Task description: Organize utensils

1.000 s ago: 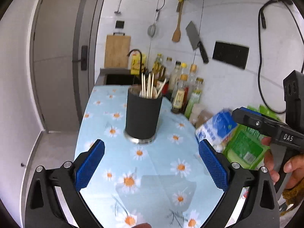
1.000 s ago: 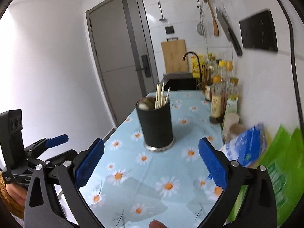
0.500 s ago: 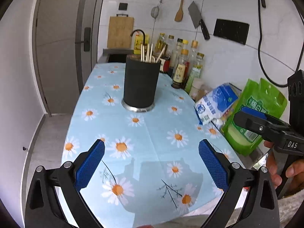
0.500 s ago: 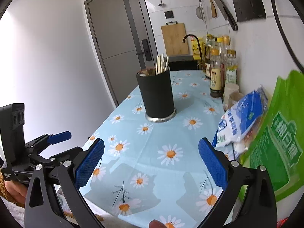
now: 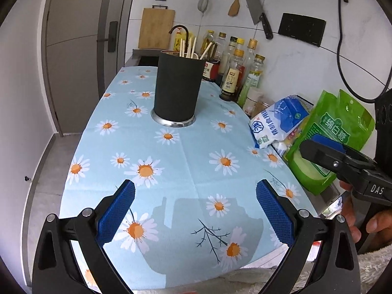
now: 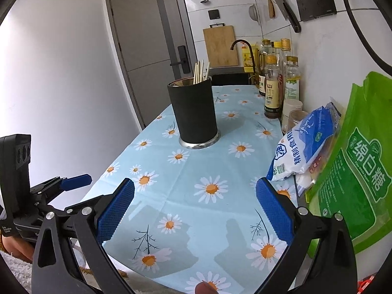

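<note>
A black cylindrical utensil holder (image 5: 177, 90) (image 6: 194, 116) stands upright on the daisy-patterned blue tablecloth (image 5: 186, 166) (image 6: 196, 186). Several pale chopsticks (image 5: 189, 47) (image 6: 200, 72) stick out of its top. My left gripper (image 5: 196, 210) is open and empty, low over the near end of the table, well short of the holder. My right gripper (image 6: 194, 210) is open and empty too, near the front edge. Each gripper shows at the side of the other's view, the right (image 5: 343, 161) and the left (image 6: 58, 186).
Sauce and oil bottles (image 5: 237, 71) (image 6: 276, 83) line the wall on the right. A blue-white salt bag (image 5: 276, 122) (image 6: 303, 144) and a green sugar bag (image 5: 330, 134) (image 6: 357, 183) lie at the right edge. A sink with faucet (image 6: 241, 46) is at the far end.
Both grippers have pulled back from the utensil holder toward the near edge of the table and dropped lower. Both stayed open and empty. The holder has not moved.
</note>
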The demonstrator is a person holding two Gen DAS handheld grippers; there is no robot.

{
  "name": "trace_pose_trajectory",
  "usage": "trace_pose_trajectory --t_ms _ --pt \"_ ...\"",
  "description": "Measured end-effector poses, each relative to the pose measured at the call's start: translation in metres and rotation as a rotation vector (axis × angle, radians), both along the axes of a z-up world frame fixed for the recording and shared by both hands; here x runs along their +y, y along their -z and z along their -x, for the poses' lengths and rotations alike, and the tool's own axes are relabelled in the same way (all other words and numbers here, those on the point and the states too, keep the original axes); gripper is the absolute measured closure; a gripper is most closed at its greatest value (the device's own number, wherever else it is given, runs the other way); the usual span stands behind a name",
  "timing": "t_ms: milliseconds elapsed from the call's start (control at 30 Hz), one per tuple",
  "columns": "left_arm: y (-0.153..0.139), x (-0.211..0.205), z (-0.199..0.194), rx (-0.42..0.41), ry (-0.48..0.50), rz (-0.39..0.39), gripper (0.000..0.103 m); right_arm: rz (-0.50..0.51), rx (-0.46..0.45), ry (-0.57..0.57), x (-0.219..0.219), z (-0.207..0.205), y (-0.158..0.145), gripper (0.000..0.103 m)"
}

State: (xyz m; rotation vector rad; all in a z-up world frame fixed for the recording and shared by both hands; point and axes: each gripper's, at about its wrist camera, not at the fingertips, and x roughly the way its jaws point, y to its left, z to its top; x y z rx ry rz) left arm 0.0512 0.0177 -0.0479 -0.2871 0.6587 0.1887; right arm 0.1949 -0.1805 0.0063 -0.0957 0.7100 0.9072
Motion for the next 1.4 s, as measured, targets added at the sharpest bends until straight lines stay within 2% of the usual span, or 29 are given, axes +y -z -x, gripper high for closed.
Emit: trace_pose_trajectory --t_ms 833,1400 --pt "-0.002 -0.012 -0.013 -0.001 0.019 -0.034 0.007 -0.008 0.016 0.016 -0.009 -0.012 0.006 0.005" --pt "-0.001 -0.009 -0.020 -0.002 0.009 -0.023 0.007 0.004 0.020 0.014 -0.009 -0.016 0.008 0.005"
